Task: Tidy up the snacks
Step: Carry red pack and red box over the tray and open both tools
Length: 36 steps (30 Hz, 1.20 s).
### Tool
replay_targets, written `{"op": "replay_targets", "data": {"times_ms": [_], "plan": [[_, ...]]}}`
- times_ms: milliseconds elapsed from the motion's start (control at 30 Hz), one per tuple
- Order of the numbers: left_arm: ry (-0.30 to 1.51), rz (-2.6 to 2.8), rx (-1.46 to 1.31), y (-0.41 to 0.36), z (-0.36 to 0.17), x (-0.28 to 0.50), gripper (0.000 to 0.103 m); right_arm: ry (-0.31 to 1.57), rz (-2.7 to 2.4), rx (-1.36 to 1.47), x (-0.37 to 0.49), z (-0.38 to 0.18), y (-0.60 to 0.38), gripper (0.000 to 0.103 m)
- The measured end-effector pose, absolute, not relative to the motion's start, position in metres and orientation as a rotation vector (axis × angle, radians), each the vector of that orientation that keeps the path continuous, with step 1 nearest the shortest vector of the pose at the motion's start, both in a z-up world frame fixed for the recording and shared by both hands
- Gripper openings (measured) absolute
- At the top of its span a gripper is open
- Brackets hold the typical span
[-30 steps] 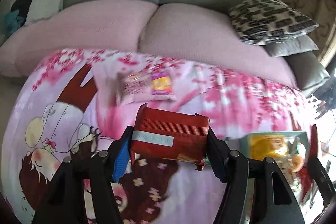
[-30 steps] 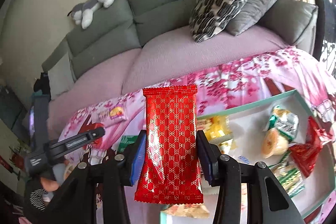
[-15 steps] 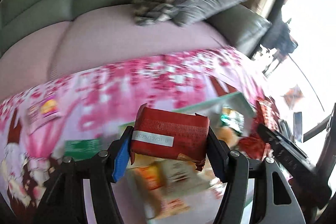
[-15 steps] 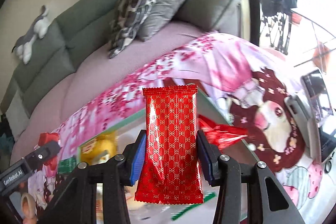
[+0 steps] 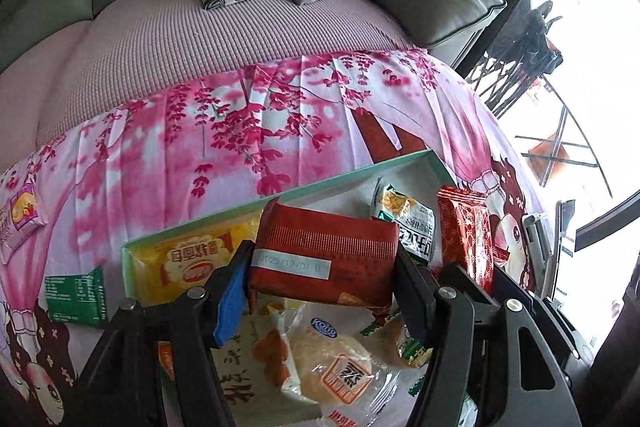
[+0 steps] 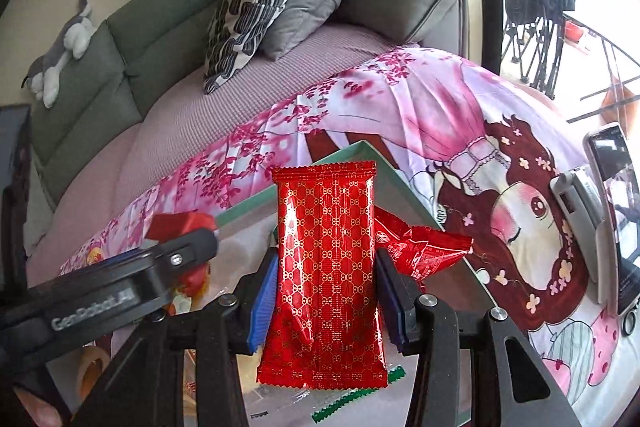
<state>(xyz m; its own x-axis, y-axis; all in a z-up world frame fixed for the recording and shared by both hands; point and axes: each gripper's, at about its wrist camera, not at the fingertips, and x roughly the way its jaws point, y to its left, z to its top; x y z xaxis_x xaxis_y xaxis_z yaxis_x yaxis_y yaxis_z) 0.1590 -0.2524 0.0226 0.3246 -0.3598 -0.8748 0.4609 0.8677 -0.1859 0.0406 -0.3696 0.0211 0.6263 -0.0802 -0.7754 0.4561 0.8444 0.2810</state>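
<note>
- Both our grippers have swung rightwards across the pink cloth since a second ago, from the open blossom print to above the green-rimmed tray.
- Our left gripper has its jaws clamped on the short ends of a dark red date-stamped packet, held crosswise over the tray's near half.
- Our right gripper has its jaws pressed on the long sides of a glossy red patterned packet, which stands upright above the tray's far right corner; in the left wrist view the same packet shows at the tray's right edge.
- Below the left packet the tray is crowded: a yellow packet against the far left wall, a clear-wrapped round cake nearer us, and a green and white packet towards the far right.
- A crumpled red wrapper lies on the tray's right rim, just beside the right gripper's packet.
- Bare tray floor shows only as a strip along the far wall.
- Outside the tray, a green packet lies just left of the tray's left edge, and a pink packet lies well apart at the cloth's left edge.
- A phone rests on the cloth to the right of the tray.
- Beyond the cloth's far edge sits the sofa with its cushions.
</note>
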Motion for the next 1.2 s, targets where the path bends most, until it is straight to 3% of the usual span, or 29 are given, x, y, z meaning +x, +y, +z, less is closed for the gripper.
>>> {"op": "replay_targets", "data": {"times_ms": [500, 733, 867, 1200], "plan": [[1.098, -0.498, 0.038, -0.233, 0.036, 0.157, 0.069, 0.869, -0.324, 0.45, 0.042, 0.023, -0.365, 0.051], [1.054, -0.37, 0.043, -0.202, 0.042, 0.156, 0.075, 0.874, -0.323, 0.434, 0.042, 0.024, -0.363, 0.071], [1.043, -0.303, 0.037, -0.181, 0.04, 0.155, 0.084, 0.87, -0.32, 0.422, 0.043, 0.024, -0.361, 0.085], [1.031, -0.131, 0.046, -0.124, 0.019, 0.15, 0.093, 0.847, -0.3, 0.387, 0.048, 0.027, -0.35, 0.103]]}}
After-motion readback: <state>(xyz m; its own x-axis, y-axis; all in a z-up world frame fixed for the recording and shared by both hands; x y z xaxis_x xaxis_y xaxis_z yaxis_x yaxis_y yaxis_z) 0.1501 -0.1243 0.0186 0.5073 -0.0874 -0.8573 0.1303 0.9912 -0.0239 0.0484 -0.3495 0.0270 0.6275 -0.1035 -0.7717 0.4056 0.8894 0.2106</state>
